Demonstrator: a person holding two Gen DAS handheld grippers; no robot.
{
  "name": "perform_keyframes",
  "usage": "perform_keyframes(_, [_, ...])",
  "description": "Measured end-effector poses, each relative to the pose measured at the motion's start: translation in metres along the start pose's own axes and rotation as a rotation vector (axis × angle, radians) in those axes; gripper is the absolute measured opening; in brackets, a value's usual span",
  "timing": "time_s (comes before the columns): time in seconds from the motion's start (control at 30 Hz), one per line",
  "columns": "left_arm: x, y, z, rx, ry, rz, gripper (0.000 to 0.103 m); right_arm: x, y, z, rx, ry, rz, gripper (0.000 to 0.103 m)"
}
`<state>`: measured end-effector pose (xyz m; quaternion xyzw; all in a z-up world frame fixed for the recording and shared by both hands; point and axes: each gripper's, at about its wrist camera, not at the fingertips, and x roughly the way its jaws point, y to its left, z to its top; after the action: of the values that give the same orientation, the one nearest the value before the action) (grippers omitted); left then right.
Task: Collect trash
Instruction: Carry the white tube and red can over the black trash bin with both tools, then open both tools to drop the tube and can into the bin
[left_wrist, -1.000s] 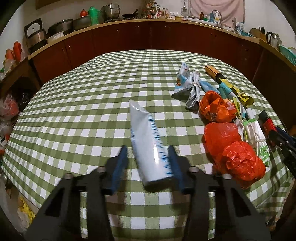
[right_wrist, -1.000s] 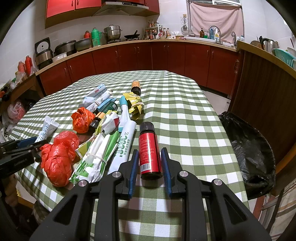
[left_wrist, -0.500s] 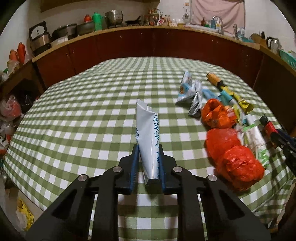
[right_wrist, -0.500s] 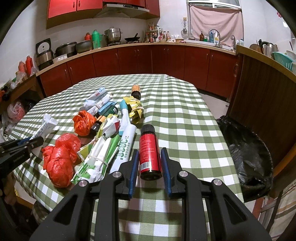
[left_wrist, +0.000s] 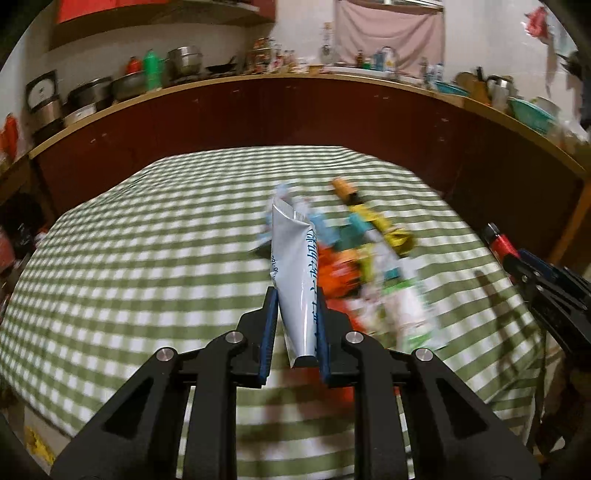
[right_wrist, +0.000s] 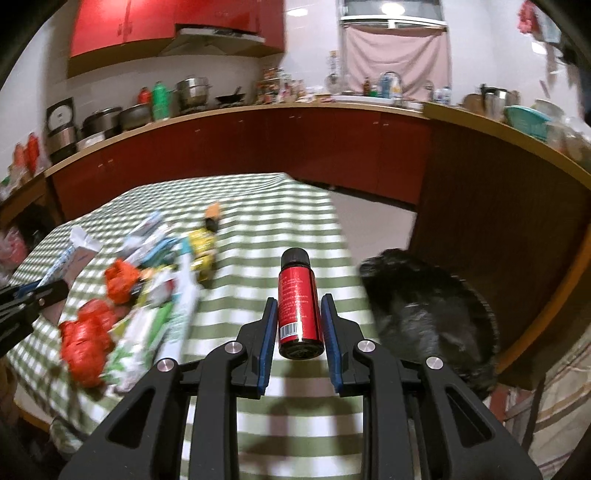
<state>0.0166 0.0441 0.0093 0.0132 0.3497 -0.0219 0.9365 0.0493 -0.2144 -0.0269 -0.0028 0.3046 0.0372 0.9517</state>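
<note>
Checked tablecloth (left_wrist: 147, 266), left tool (left_wrist: 294, 295) clamping white tube (left_wrist: 295, 266), right tool (right_wrist: 299, 310) clamping red bottle (right_wrist: 298, 306), black bin bag (right_wrist: 424, 317) beside table

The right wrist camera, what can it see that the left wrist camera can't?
Only the right wrist view shows the black trash bag beside the table and the red cupboards overhead. Only the left wrist view shows the white tube close up, clamped in the left hand-held gripper. Both show the red bottle gripped by the right hand-held gripper, the trash pile and the checked tablecloth.

Premises were a home kitchen: red cabinets (right_wrist: 177, 26), pots (right_wrist: 194, 90) lining the counter (right_wrist: 258, 107), checked-cloth table (right_wrist: 280, 206).
</note>
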Motion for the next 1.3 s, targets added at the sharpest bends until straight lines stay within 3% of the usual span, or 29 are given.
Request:
perform_keyframes(0.3, [0.020, -0.082, 0.032, 0.078, -0.014, -0.138, 0.019, 0.003, -0.064, 0.008, 0.080, -0.025, -0.147, 0.025])
perform_keyframes(0.53, [0.036, -0.141, 0.046, 0.136, -0.012, -0.209, 0.019, 0.011, -0.095, 0.005, 0.118, -0.012, -0.198, 0.025])
perform_keyframes(0.87, [0.078, -0.209, 0.046, 0.234, 0.018, -0.222, 0.019, 0.025, -0.121, -0.002, 0.148, -0.003, -0.215, 0.025])
perform_keyframes(1.3, [0.120, -0.260, 0.048, 0.288, 0.082, -0.229, 0.024, 0.055, -0.154, -0.008, 0.197, 0.036, -0.204, 0.025])
